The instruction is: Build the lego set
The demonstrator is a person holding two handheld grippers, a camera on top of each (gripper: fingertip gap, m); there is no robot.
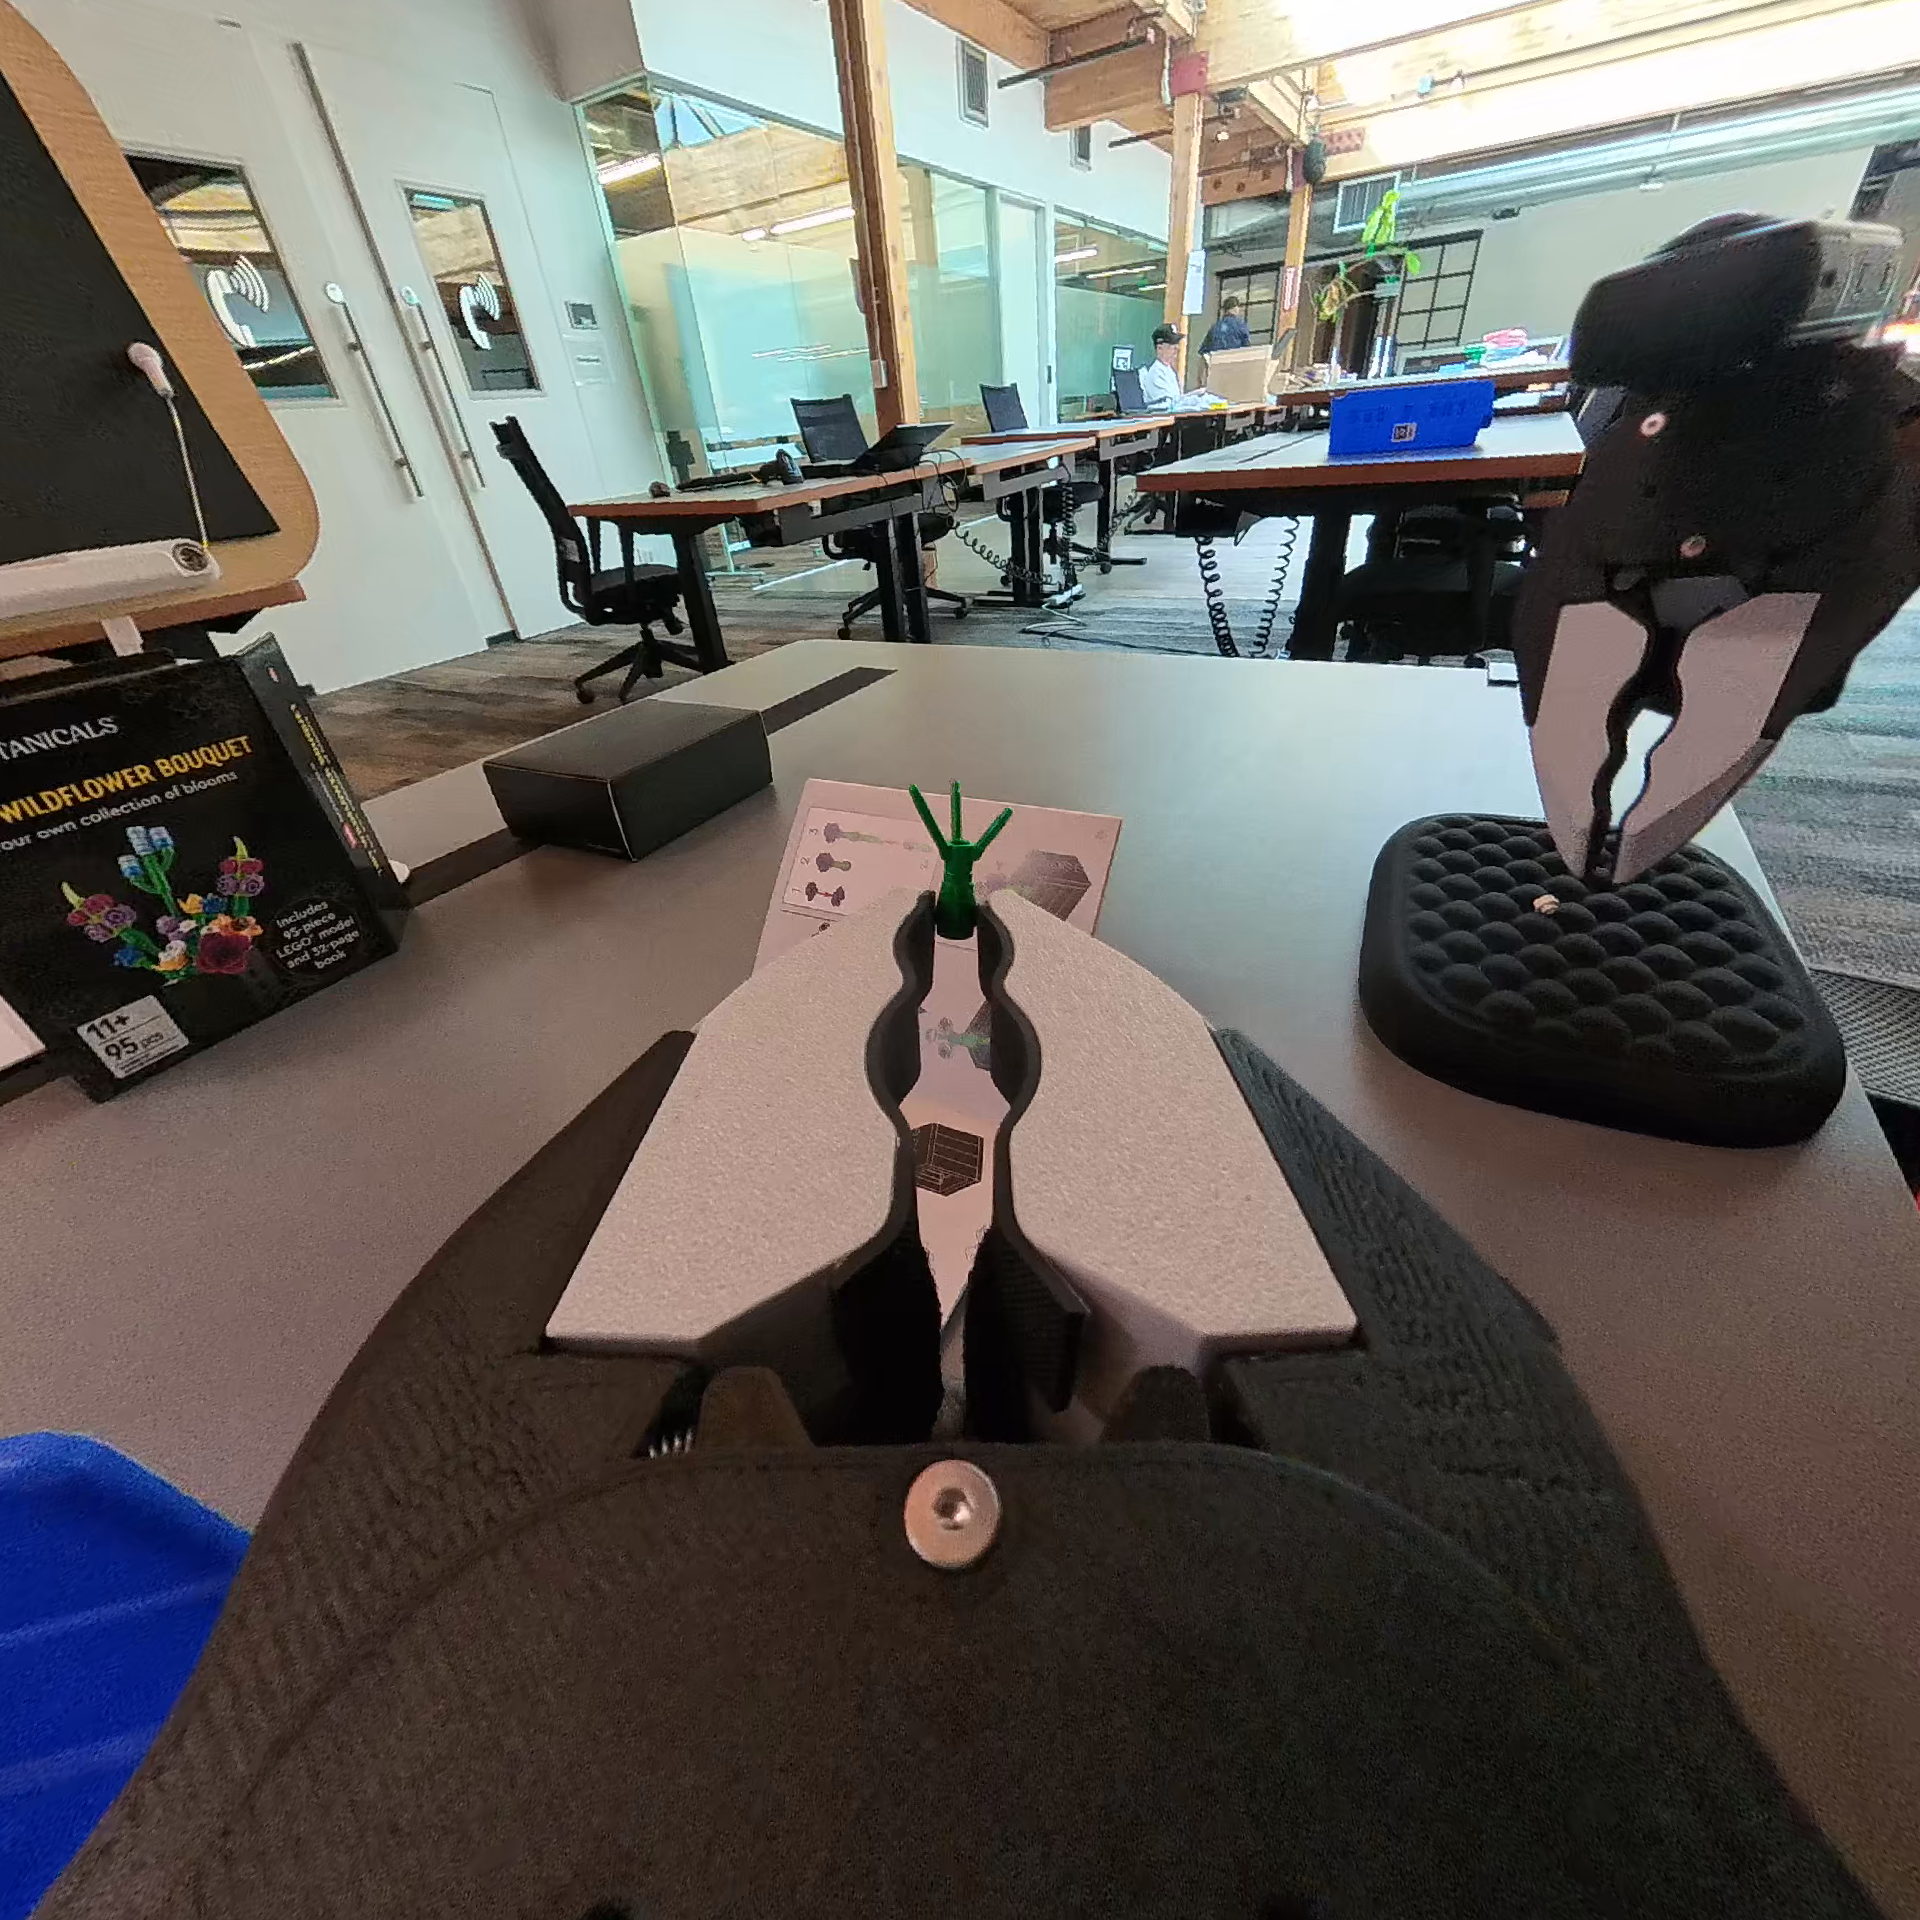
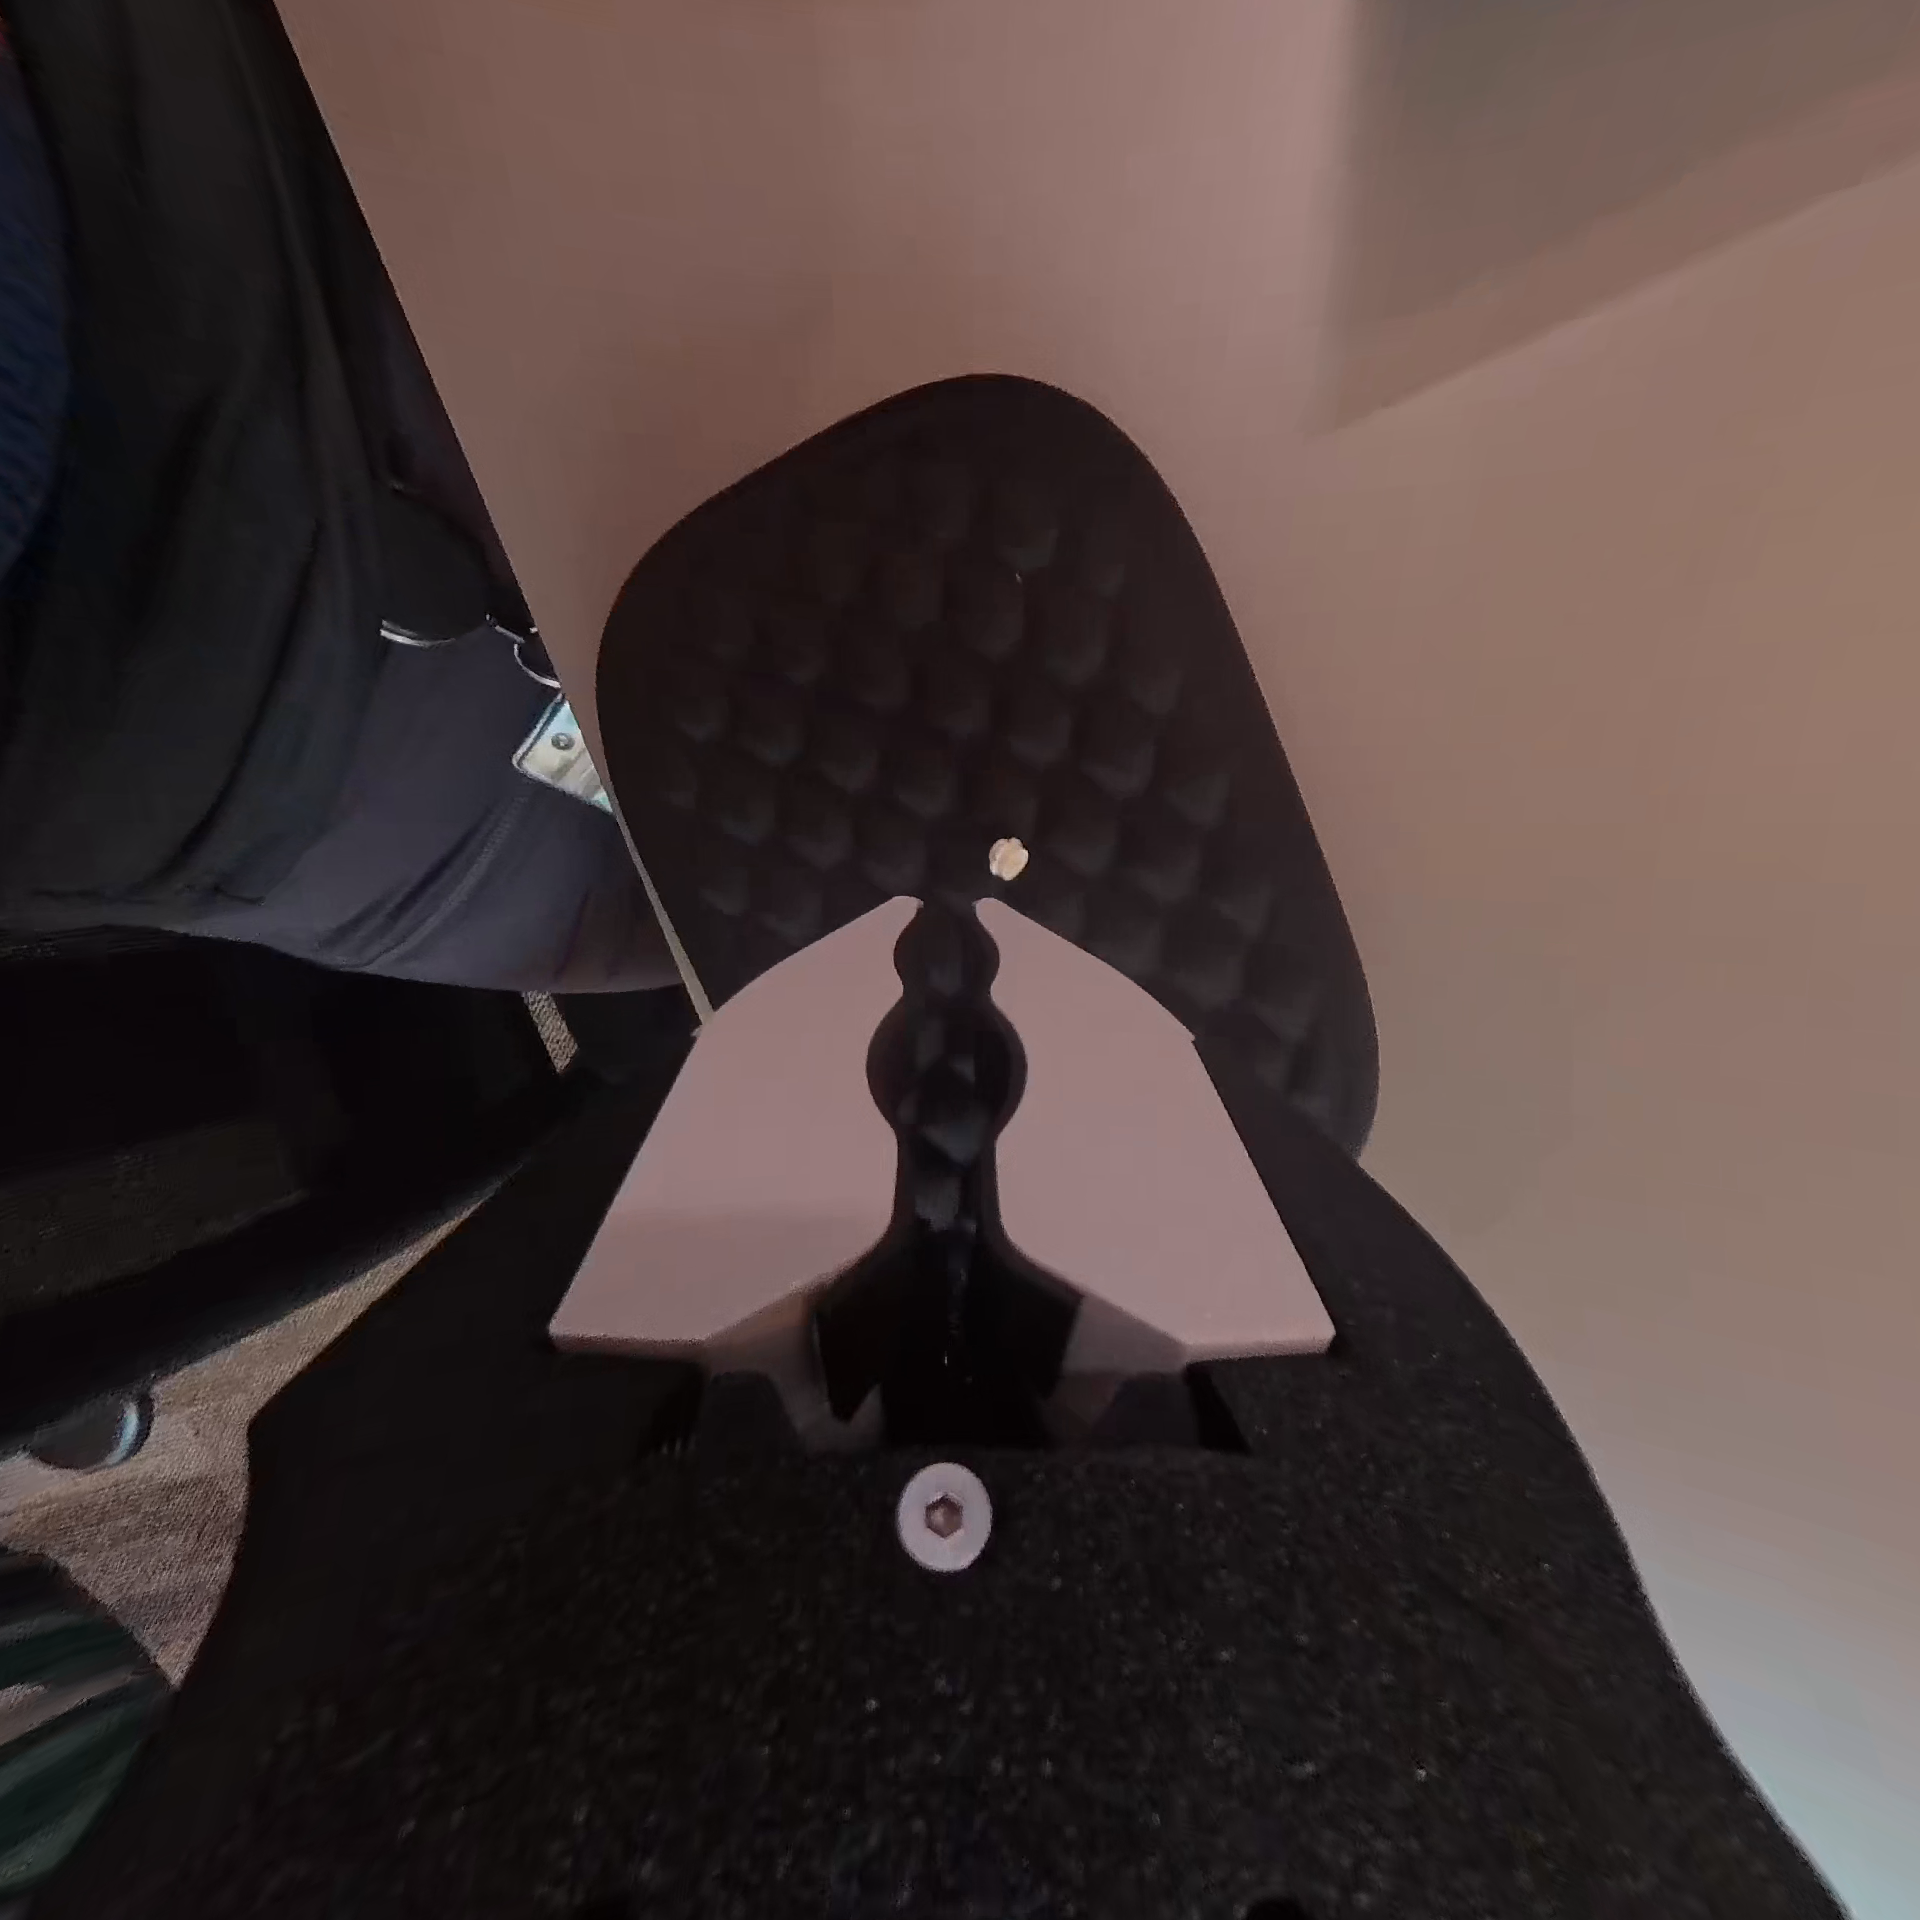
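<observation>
Left wrist view: your left gripper pinches the green stem upright; right gripper, nearly shut and empty, should straddle the pale piece on the pad squarely before closing

White and yellow lettering is showing on the black set box. Small printed figures are showing on the instruction sheet

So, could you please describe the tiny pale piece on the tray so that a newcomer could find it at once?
Start at the grey table and find the black dimpled tray near its right edge. The tiny pale piece lies in a dimple, just beside the tips of the right hand-held gripper. It is the only light-coloured speck visible on the black tray.
</observation>
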